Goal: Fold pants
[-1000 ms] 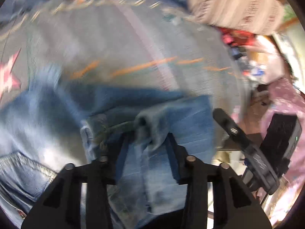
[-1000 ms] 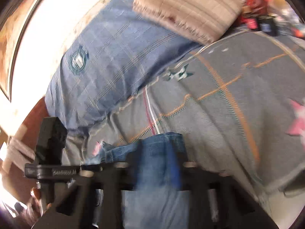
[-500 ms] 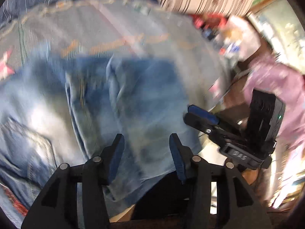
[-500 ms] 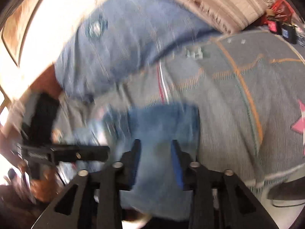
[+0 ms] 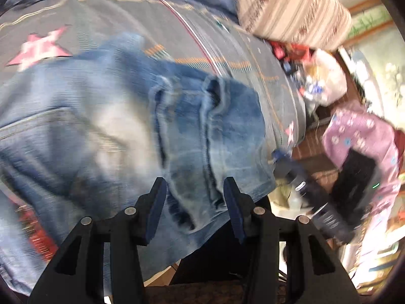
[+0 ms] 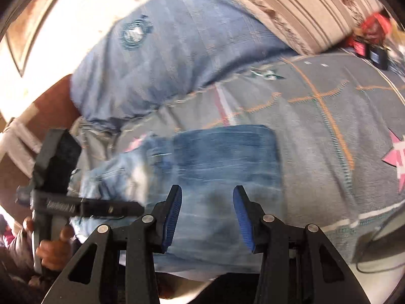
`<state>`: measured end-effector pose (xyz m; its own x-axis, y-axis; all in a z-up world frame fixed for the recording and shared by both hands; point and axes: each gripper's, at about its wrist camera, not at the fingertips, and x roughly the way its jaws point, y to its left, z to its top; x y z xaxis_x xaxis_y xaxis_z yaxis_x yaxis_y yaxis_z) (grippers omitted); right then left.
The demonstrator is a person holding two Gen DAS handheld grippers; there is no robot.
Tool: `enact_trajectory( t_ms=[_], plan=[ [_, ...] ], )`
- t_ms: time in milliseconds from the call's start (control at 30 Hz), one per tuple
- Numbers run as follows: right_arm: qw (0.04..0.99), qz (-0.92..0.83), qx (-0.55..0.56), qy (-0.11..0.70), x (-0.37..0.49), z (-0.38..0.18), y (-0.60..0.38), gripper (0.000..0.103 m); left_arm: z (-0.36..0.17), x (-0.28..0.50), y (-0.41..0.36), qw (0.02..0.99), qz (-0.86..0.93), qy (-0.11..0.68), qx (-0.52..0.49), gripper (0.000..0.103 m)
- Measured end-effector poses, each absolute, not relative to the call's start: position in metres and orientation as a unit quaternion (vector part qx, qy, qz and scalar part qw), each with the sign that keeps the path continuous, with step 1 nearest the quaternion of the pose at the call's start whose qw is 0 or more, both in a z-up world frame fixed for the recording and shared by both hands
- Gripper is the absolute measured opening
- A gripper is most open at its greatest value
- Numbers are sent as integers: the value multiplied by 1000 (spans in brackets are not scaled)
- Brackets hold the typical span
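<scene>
Through my left wrist camera, my left gripper (image 5: 195,197) stands with its jaws spread and nothing between them, poised over the jeans (image 5: 157,131). The denim lies folded on the grey bedspread (image 5: 141,22), two leg hems stacked side by side with their edges running away from me, and a back pocket shows on the paler cloth off to the left. The near edge of the jeans hangs over the side of the bed beneath my fingers. A pink star (image 5: 40,48) is stitched into the bedspread beyond the denim, and a striped cushion (image 5: 293,12) sits at the far right. My right gripper (image 5: 291,169) shows at the right, blurred, beside the jeans' edge. Through my right wrist camera, my right gripper (image 6: 207,210) is likewise open and empty above the jeans (image 6: 222,162), whose folded rectangle reaches away from me to a straight top edge on the bedspread (image 6: 316,126). A blue pillow (image 6: 172,50) lies beyond, with the striped cushion (image 6: 303,7) against it. At the left my left gripper (image 6: 83,205) is seen side-on, my hand (image 6: 54,248) wrapped round its handle.
</scene>
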<state>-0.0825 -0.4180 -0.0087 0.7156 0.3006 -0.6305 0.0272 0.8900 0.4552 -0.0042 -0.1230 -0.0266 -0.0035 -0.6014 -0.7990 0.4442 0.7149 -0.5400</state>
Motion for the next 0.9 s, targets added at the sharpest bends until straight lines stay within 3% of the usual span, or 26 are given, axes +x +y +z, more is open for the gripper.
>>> enact_trajectory(
  t_ms=[133, 200, 333, 733, 900],
  plan=[
    [853, 55, 200, 479, -59, -57, -399, 53, -15, 9, -70, 725, -345, 585, -116, 45],
    [863, 46, 200, 462, -60, -48, -397, 57, -5, 13, -34, 739, -329, 570, -143, 48],
    [881, 68, 183, 431, -54, -16, -378, 59, 8, 18, 46, 779, -274, 537, -174, 67],
    [882, 237, -60, 403, -49, 15, -200, 67, -56, 1, 144, 728, -240, 561, -313, 67],
    [864, 236, -35, 444, -5, 20, -183, 70, -71, -14, 157, 726, -238, 568, -307, 68]
  ],
)
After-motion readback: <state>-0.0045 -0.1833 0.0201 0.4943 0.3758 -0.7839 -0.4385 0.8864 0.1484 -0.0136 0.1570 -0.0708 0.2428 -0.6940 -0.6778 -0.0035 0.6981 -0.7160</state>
